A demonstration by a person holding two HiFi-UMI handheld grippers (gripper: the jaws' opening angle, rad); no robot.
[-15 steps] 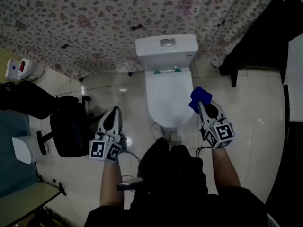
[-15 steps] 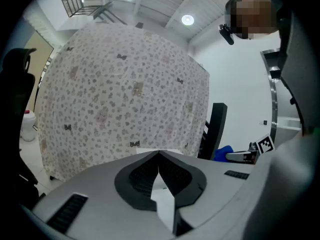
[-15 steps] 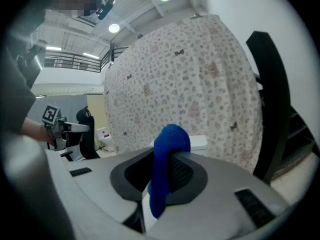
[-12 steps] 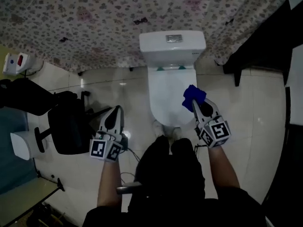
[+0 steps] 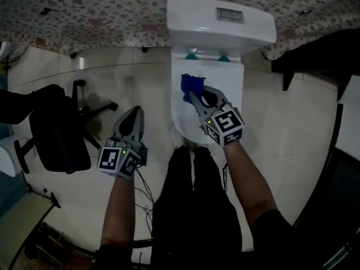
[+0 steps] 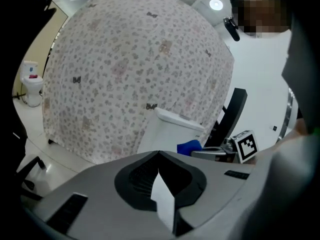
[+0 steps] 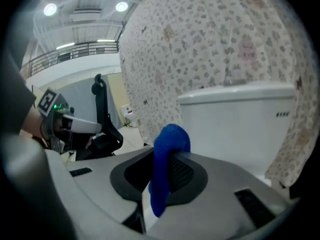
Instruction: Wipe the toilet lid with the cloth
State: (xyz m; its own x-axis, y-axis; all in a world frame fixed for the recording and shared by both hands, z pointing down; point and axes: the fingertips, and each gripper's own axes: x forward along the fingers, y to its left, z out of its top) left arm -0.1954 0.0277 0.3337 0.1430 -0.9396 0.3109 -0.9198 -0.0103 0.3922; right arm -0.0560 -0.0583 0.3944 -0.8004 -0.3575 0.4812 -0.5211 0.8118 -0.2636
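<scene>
Cloth [image 5: 191, 85] at the lid's [image 5: 232, 90] rear-left edge.
Right gripper [image 5: 193, 94] clamps the crumpled blue cloth against the smooth white oval lid; left gripper [image 5: 135, 112] hangs pinched together, empty.

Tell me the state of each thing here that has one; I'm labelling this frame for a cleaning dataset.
white toilet lid: down, closed over the bowl.
blue cloth: bunched, clamped between jaws, over the lid's back part; contact with the lid unclear.
right gripper: shut on the blue cloth.
left gripper: shut, empty, held over the floor beside the toilet.
</scene>
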